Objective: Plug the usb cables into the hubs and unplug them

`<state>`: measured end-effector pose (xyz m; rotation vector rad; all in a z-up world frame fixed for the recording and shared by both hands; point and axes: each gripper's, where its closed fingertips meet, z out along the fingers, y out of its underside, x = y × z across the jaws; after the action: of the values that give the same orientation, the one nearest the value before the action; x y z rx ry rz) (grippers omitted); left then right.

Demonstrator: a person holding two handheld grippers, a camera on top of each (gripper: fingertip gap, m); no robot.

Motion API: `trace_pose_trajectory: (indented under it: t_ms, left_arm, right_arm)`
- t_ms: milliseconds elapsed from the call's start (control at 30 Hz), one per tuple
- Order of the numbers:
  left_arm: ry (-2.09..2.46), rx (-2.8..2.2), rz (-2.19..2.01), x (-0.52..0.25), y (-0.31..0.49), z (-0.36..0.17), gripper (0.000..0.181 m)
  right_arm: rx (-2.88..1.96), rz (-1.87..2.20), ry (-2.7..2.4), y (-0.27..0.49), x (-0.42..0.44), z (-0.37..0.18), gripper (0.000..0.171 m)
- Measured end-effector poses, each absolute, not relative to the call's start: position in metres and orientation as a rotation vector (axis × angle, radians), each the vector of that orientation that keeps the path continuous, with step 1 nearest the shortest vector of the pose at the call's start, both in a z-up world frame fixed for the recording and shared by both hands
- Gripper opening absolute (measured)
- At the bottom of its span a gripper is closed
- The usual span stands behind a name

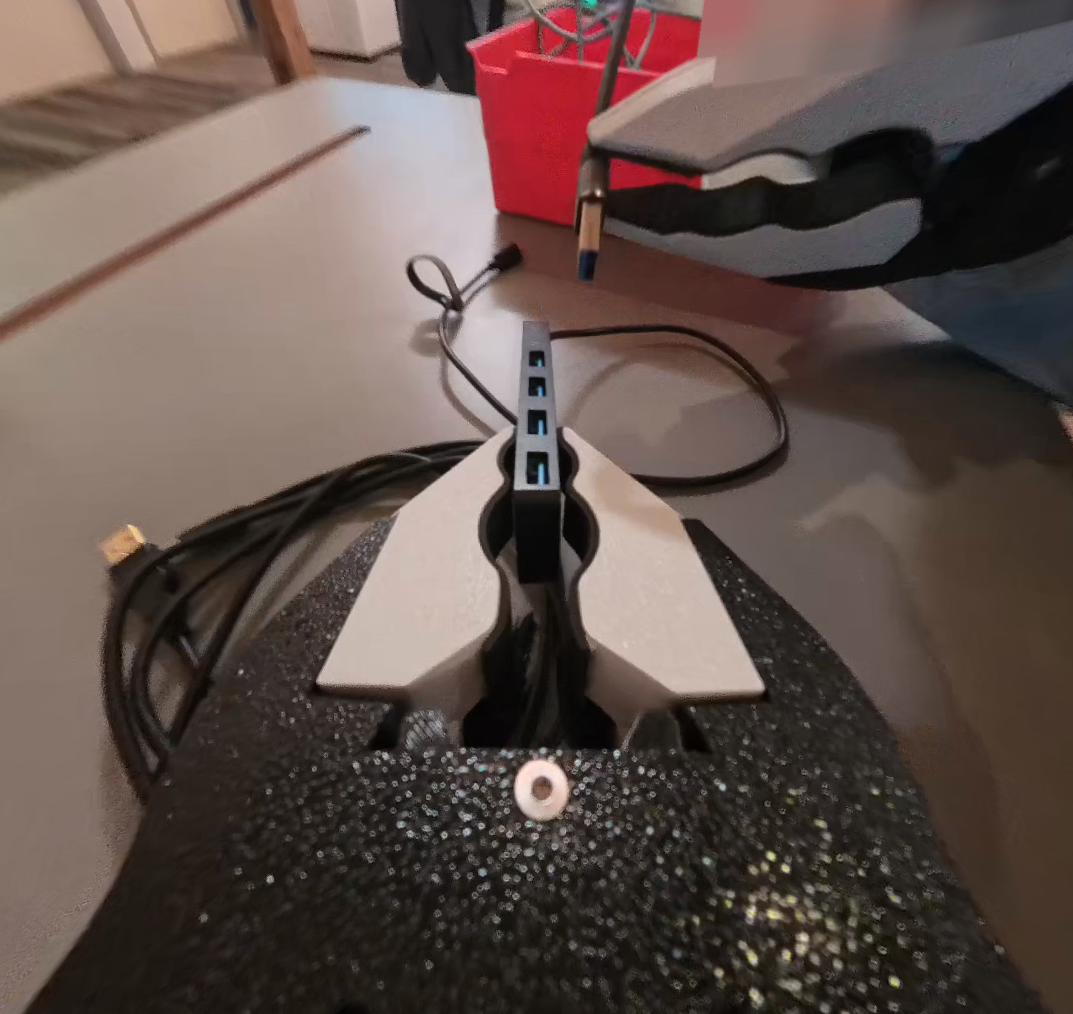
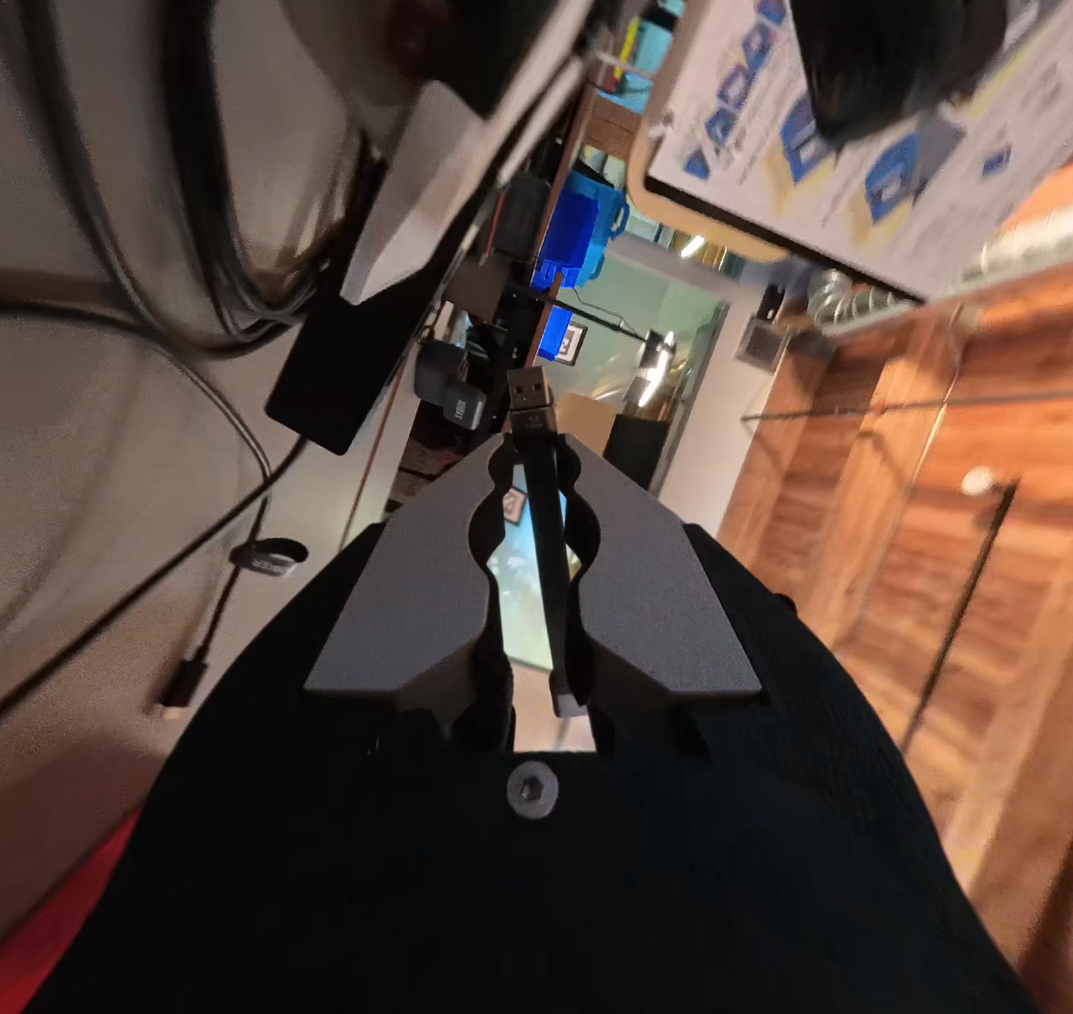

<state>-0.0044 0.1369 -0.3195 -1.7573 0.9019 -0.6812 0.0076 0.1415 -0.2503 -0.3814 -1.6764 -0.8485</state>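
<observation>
Misalignment is judged the main risk: the hub (image 1: 537, 452) is pinched edge-up over the table (image 1: 232, 347) by the left gripper (image 1: 537, 457), while the right gripper (image 1: 604, 184), clamped on the cable behind the USB plug (image 1: 587, 237), holds it above, well apart and tilted, so jamming is possible.

We see a red plastic bin (image 1: 546, 132) holding tangled cords at the far edge of the grey table (image 1: 244, 312), with blue plastic bins (image 2: 572, 237) shelved beside warm wooden wall panelling (image 2: 906, 521)
</observation>
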Motion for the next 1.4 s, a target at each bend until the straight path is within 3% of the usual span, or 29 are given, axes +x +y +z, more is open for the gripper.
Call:
trace_pose_trajectory:
  t_ms: [400,1400]
  left_arm:
    - [0.910,-1.882,-0.805,0.001,0.130,-0.338,0.008]
    - [0.966,-2.002,-0.658,0.004,0.131,-0.360,0.008]
  right_arm:
    - [0.057,-1.087,-1.951,0.138,-0.010,-0.287,0.012]
    - [0.077,-1.011,-2.083,0.125,-0.025,-0.321,0.011]
